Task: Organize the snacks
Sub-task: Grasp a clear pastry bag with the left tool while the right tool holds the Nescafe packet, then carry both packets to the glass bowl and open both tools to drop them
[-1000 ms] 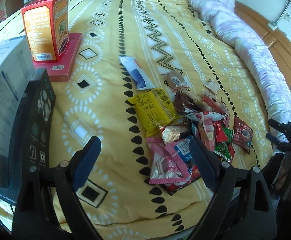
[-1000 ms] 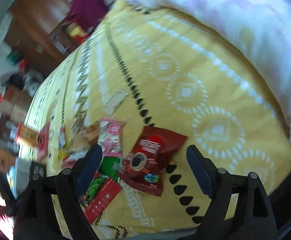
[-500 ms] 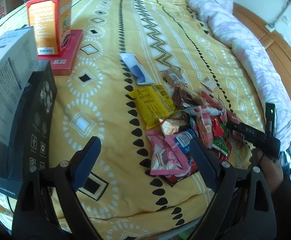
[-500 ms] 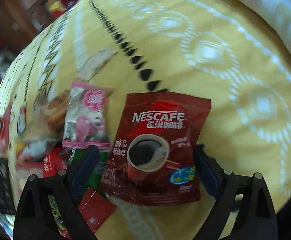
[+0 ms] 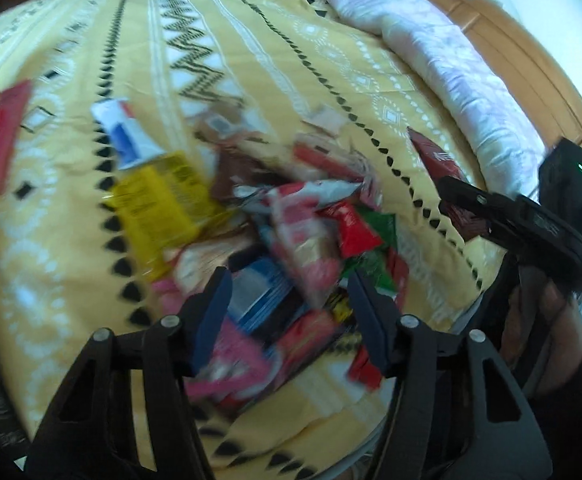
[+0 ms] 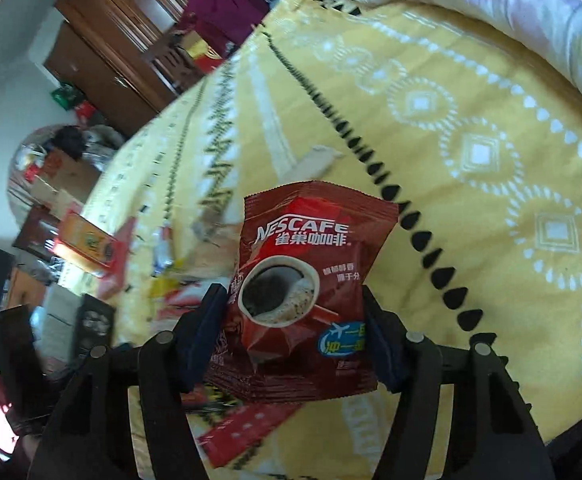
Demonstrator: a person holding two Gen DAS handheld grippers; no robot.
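My right gripper (image 6: 295, 332) is shut on a dark red Nescafe coffee packet (image 6: 307, 280) and holds it lifted above the yellow bedspread (image 6: 471, 152). The same packet (image 5: 435, 158) and the right gripper (image 5: 457, 192) show at the right of the left wrist view. My left gripper (image 5: 289, 312) is open, low over a blurred pile of snack packets (image 5: 311, 232). A yellow packet (image 5: 159, 200) and a blue-and-white packet (image 5: 125, 136) lie at the pile's left side.
A folded lilac quilt (image 5: 431, 52) runs along the bed's far right side, before a wooden headboard (image 5: 531, 52). Red and orange boxes (image 6: 95, 252) stand on the bed's far side. A wooden cabinet (image 6: 107, 40) and floor clutter (image 6: 51, 168) lie beyond the bed.
My right gripper has closed on the Nescafe packet and lifted it off the bedspread. My left gripper has moved forward and right, down over the snack pile, and narrowed somewhat.
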